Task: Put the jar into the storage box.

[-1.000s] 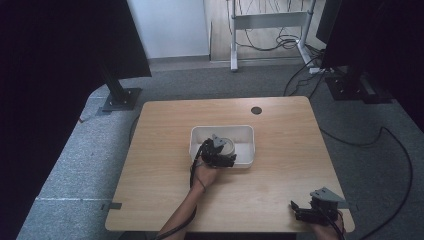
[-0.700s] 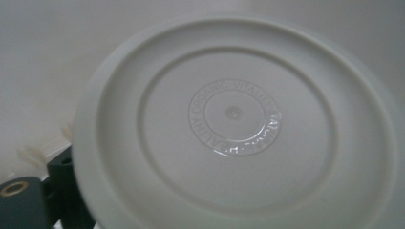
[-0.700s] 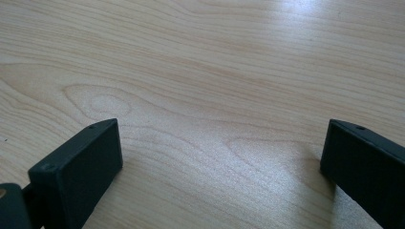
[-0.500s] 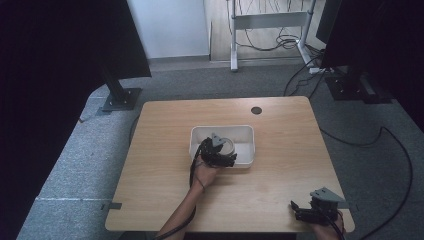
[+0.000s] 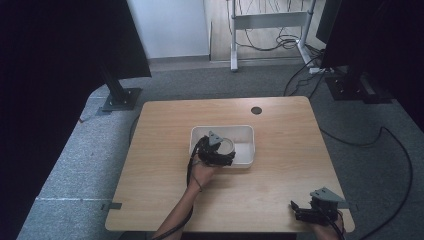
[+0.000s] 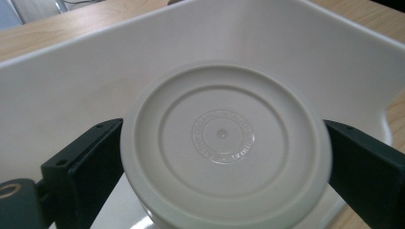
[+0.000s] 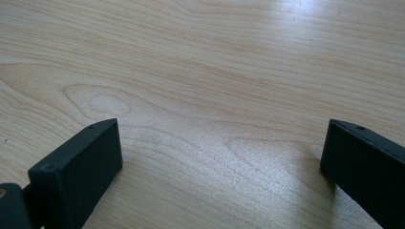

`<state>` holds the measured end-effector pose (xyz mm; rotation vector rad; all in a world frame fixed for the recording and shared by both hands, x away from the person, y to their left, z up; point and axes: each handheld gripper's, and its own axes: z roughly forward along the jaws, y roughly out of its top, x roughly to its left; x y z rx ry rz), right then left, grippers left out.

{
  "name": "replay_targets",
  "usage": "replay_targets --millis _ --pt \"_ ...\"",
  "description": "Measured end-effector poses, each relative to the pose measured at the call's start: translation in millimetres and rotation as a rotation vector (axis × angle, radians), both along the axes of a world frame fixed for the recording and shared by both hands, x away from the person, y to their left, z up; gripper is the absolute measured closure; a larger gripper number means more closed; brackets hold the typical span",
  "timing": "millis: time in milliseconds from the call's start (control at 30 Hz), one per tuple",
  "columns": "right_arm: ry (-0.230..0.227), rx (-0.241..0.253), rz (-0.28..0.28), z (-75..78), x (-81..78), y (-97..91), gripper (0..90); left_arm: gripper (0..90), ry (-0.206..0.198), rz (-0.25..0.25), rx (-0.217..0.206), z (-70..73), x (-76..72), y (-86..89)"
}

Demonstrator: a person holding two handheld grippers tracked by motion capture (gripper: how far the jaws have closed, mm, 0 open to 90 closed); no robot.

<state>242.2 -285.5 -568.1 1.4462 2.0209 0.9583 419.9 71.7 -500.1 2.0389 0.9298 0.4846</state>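
while the round lid (image 6: 224, 143) is clamped by the left gripper (image 5: 216, 154) fingers over the white bin (image 5: 245, 135), release is judged pending. right gripper (image 5: 312, 212) fingers are held apart over the bare counter (image 5: 280, 120).

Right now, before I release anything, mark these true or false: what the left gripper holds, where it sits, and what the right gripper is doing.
1. The left gripper grips a round white plastic lid. True.
2. The lid is over the white rectangular plastic bin. True.
3. The right gripper holds a cup. False: its fingers are open over the bare wooden table.
4. The bin stands at the table's right edge. False: it is near the middle.
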Motion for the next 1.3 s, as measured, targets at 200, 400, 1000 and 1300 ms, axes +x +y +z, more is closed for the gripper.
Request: replay_targets --millis 200,400,1000,1300 --pt "0.001 0.001 -0.001 0.0 0.0 0.1 0.0 4.2 -0.006 -0.019 -0.006 6.5 -4.7 3.1" --pt "0.001 0.001 -0.001 0.0 0.0 0.2 0.0 4.3 -0.008 -0.033 -0.011 11.6 -9.3 7.5" --pt "0.001 0.0 -0.002 0.0 0.0 0.2 0.0 4.6 -0.001 -0.082 -0.019 16.5 -26.5 21.5" --pt "0.001 0.0 -0.003 0.1 0.0 0.3 0.0 4.7 -0.002 -0.094 -0.032 19.5 -35.2 30.3"
